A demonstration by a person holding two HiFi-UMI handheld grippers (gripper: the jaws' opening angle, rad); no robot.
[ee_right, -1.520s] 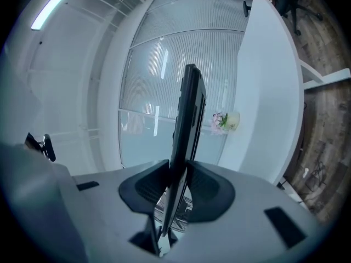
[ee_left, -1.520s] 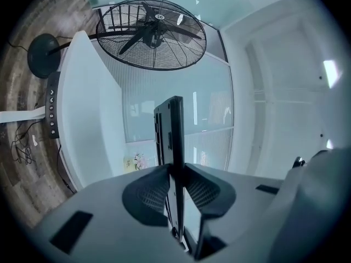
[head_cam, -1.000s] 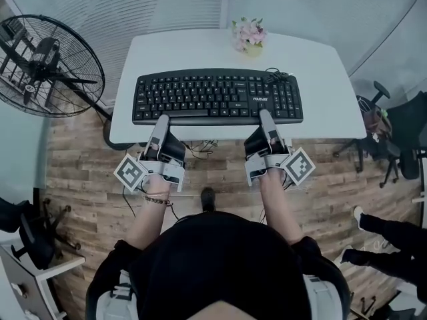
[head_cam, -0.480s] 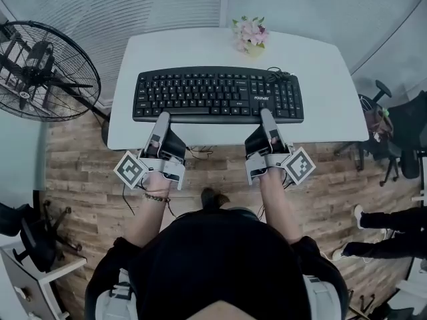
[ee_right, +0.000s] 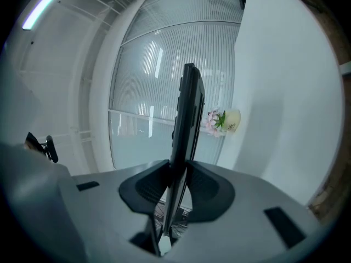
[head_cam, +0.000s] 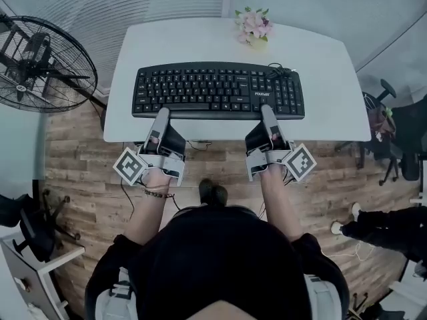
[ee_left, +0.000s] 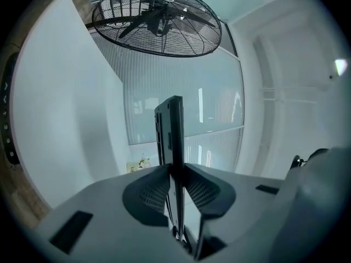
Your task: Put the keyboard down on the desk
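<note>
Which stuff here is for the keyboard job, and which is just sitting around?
For the job: keyboard, desk, left tool and right tool, both clamped on the keyboard's near edge.
Just sitting around: flowers, fan.

The fan (head_cam: 41,64) is cut off at the head view's left edge, a bystander's legs (head_cam: 383,224) at its right; whether the keyboard (head_cam: 218,90) touches the desk (head_cam: 200,45) cannot be told.

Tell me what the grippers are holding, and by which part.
Both hold the black keyboard by its near long edge: the left gripper toward its left end, the right gripper toward its right end, each clamped on that edge.
</note>
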